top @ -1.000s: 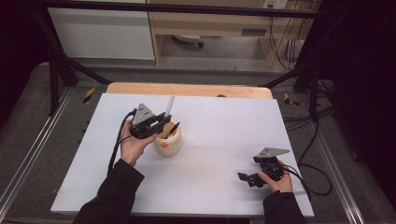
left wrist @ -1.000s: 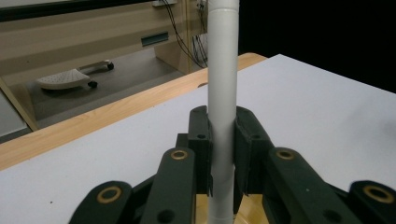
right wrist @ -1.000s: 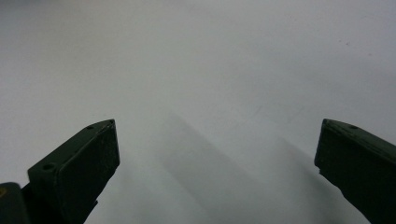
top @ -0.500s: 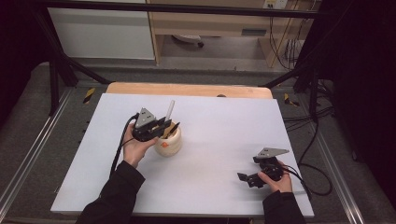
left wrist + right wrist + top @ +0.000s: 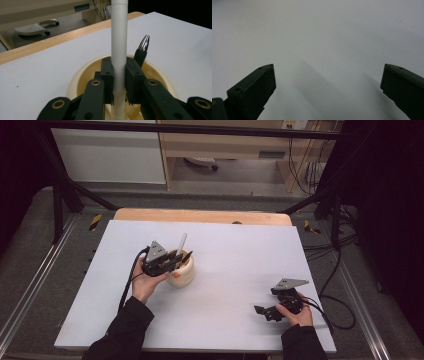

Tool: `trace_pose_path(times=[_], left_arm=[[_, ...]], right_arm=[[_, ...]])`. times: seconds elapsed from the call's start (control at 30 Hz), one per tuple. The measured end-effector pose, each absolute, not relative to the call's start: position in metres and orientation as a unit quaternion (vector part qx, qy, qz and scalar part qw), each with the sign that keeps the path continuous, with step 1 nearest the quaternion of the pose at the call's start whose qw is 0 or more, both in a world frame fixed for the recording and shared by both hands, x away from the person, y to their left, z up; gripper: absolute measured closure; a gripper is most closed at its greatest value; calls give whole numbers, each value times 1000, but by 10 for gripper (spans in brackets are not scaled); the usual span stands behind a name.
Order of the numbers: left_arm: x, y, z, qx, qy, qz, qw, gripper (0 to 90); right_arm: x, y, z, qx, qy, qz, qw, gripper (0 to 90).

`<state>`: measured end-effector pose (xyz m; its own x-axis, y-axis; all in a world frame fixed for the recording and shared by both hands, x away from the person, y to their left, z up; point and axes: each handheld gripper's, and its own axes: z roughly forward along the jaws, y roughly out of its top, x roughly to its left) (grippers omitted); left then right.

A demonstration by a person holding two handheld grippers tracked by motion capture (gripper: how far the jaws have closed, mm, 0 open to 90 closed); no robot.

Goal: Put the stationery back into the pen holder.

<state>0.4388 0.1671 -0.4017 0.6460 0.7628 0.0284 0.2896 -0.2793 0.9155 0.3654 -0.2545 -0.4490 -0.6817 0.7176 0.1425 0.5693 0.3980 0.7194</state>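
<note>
In the high view, left of centre, the left gripper (image 5: pixel 170 261) sits in the person's left hand (image 5: pixel 145 284) just over the cream cup (image 5: pixel 182 276), which stands on the white table (image 5: pixel 235 265) a little left of the middle of the frame. Its jaws are clamped narrow on a white stick (image 5: pixel 181 245) that rises out of the cup's mouth and leans slightly toward the upper right. In the left gripper view the same white stick (image 5: pixel 119 55) runs straight up the middle of the frame, pinched between the two black pads (image 5: pixel 108 75) with both pads touching its sides, and its lower end goes down past them into the cup (image 5: pixel 82 75) below (how deep it reaches is hidden by the jaws). Just right of the stick, a black pen with a shiny metal tip (image 5: pixel 142 48) leans out of the cup, close beside the right-hand pad but not gripped. A strip of wooden table edge (image 5: pixel 52 41) crosses the upper left of that view. Toward the lower right of the high view, the right gripper (image 5: pixel 264 312) rests on the table in the person's right hand (image 5: pixel 295 312), well apart from the cup. In the right gripper view its two jaws stand wide apart at the lower corners of the frame, with bare white table (image 5: pixel 324 37) between them and nothing held.
</note>
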Motion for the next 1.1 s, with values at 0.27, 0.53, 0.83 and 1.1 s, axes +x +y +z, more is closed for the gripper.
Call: trace_pose_path(times=[0.27,0.53,0.83,1.1], left_arm=[[438,166,-403,774,343,240,475,750],[434,169,-397,776,343,237,474,650],[429,179,-382,779,345,232,470,517],[420,188,-371,786,345,215,466,405]], right_arm=[[365,-254,-449,387,831,388,96,7],[365,-254,-449,387,831,388,94,7],[365,-254,-449,388,831,388,94,6],[365,-254,-449,389,830,388,95,6]])
